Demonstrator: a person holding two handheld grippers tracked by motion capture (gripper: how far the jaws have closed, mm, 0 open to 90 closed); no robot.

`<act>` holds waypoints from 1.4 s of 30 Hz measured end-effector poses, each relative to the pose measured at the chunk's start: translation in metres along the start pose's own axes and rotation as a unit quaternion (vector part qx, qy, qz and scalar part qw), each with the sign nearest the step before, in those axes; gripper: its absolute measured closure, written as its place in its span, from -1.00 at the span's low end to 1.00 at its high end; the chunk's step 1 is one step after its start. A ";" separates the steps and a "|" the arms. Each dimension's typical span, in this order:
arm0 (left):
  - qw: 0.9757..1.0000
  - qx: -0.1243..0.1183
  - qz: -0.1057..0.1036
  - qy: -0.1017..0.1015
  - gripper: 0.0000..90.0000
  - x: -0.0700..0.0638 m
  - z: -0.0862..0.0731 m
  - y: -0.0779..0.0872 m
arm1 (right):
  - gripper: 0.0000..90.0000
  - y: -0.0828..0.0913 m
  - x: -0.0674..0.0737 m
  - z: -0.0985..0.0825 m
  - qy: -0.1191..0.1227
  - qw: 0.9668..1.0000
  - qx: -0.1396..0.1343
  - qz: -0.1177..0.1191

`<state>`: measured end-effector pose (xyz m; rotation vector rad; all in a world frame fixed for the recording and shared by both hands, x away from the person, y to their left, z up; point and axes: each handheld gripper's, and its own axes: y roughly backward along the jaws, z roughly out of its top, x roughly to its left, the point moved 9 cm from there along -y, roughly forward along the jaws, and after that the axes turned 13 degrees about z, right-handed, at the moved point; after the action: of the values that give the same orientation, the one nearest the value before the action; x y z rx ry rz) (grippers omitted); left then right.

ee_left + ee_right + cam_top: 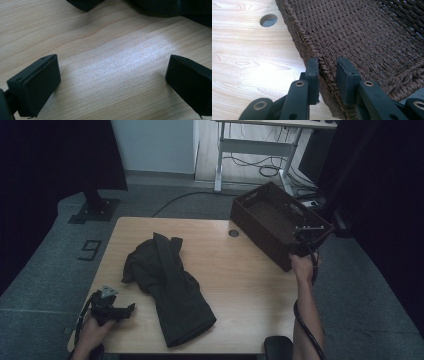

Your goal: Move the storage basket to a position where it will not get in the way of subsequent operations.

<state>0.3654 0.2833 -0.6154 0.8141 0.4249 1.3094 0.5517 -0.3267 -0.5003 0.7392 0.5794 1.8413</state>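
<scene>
Gripping the basket rim at the desk's far right corner

Item 1, right hand-held gripper: jaws drawn close together and pinching the woven rim of the brown basket, one jaw outside the wall, the other inside. In the high view this right hand-held gripper sits at the basket's near corner, the hand just below it and the cable trailing down along the forearm.

Item 2, basket: dark brown wicker, rectangular, open at the top. It stands tilted at the desk's far right corner, partly overhanging the edge.

Item 3, left hand-held gripper: low over the near left part of the desk, well apart from the basket. In its own view the left hand-held gripper has jaws spread wide, with bare wood between them.

Item 4, dark garment: a crumpled olive-black piece of clothing lying across the middle left of the desk, just beside the left hand-held gripper and between the two hands. Its edge shows at the top of the left gripper view.

Item 5, cable hole: round opening in the desk top, just beside the basket's left wall; seen again in the right gripper view.

Surroundings: grey carpet floor, a white desk frame with loose cables behind, a black stand base at far left.
</scene>
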 end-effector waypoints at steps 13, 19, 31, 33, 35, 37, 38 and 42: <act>1.000 0.000 0.000 0.000 -1.00 0.000 0.000 0.000 | -0.15 0.002 0.009 0.004 0.023 1.000 -0.008 0.010; 1.000 0.000 0.000 0.000 -1.00 0.000 0.000 0.000 | -0.53 0.009 0.017 0.005 0.044 0.999 -0.007 0.014; 1.000 0.000 0.000 -0.001 -1.00 0.000 0.000 0.000 | -0.94 0.023 0.035 0.001 0.064 0.997 -0.024 0.023; 1.000 0.000 0.000 -0.002 -1.00 0.000 0.000 0.000 | -0.97 0.025 0.040 -0.002 0.073 0.997 -0.022 0.027; 1.000 0.000 0.000 -0.002 -1.00 0.000 0.000 0.000 | -0.99 0.028 0.045 -0.004 0.080 0.996 -0.022 0.031; 1.000 0.000 0.000 -0.002 -1.00 0.000 0.000 0.000 | -1.00 0.030 0.052 -0.006 0.089 0.995 -0.022 0.037; 1.000 0.001 0.000 -0.002 -1.00 0.000 0.000 0.000 | -1.00 0.031 0.055 -0.007 0.091 0.995 -0.022 0.041; 1.000 0.000 0.000 -0.001 -1.00 0.000 0.000 0.000 | -1.00 0.034 0.068 -0.013 0.106 0.993 -0.025 0.049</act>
<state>0.3653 0.2835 -0.6155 0.8166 0.4231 1.3080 0.5011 -0.2768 -0.4705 0.5499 0.6397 2.0338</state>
